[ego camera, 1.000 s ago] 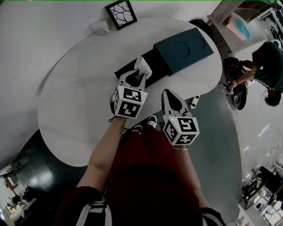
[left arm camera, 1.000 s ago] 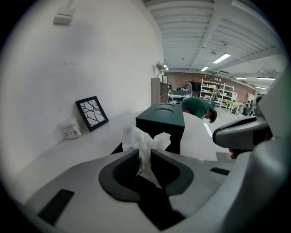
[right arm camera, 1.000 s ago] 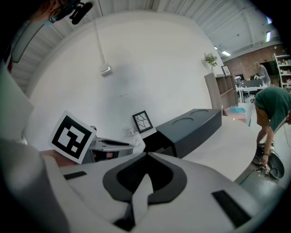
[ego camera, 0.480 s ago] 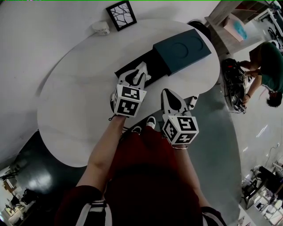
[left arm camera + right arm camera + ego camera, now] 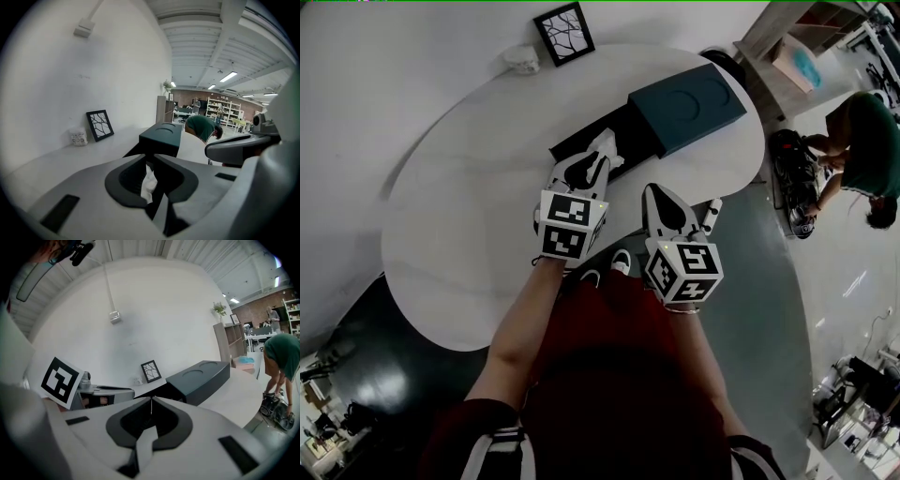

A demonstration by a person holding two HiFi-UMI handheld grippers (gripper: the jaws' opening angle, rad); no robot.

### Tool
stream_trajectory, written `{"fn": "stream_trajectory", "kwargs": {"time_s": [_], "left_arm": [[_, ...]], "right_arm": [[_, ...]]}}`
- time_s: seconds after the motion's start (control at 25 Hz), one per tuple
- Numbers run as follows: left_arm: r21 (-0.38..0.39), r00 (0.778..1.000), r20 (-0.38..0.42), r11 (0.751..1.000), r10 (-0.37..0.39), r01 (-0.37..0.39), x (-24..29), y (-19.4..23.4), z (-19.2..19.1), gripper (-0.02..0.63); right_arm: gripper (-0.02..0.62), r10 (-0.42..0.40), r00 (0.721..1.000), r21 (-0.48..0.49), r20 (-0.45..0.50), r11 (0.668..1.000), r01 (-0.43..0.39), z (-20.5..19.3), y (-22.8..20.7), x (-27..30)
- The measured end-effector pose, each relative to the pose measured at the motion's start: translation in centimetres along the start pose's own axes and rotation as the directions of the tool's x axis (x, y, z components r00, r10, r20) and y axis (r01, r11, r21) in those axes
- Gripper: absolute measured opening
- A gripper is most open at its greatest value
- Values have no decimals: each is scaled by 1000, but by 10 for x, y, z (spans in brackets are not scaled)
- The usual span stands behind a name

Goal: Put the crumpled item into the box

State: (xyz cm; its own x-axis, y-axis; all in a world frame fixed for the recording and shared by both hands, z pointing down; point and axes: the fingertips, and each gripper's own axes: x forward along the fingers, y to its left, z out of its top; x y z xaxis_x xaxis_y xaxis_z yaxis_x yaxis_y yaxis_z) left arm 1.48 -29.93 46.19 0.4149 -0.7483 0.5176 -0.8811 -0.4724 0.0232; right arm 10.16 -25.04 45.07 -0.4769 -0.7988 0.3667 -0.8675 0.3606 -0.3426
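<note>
Left gripper (image 5: 150,157) is clamped tight on the crumpled paper (image 5: 149,183), a white wad pinched between the jaws with its end poking out past the tips. It hovers right at the near edge of the dark tray (image 5: 577,143) of the box (image 5: 686,101), which lies on the white table (image 5: 459,206). A second ago the paper puffed out bigger beyond the tips; now less of it shows, and the gripper sits slightly nearer the person. Right gripper (image 5: 151,398) has its jaws pressed together on nothing, parked beside the left one, much where it was. Further out, a framed picture (image 5: 563,31) and a small jar (image 5: 521,59) stand by the wall. A person in green (image 5: 862,150) bends over beyond the table.
</note>
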Motion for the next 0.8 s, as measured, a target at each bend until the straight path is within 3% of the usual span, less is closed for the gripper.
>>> {"fn": "stream_trajectory", "kwargs": {"time_s": [0.8], "left_arm": [[-90,990,138,996,41,-28,-90,10,-1,23]], "right_arm": [[15,40,997,-113,62,993,-33,13,62,-20]]}}
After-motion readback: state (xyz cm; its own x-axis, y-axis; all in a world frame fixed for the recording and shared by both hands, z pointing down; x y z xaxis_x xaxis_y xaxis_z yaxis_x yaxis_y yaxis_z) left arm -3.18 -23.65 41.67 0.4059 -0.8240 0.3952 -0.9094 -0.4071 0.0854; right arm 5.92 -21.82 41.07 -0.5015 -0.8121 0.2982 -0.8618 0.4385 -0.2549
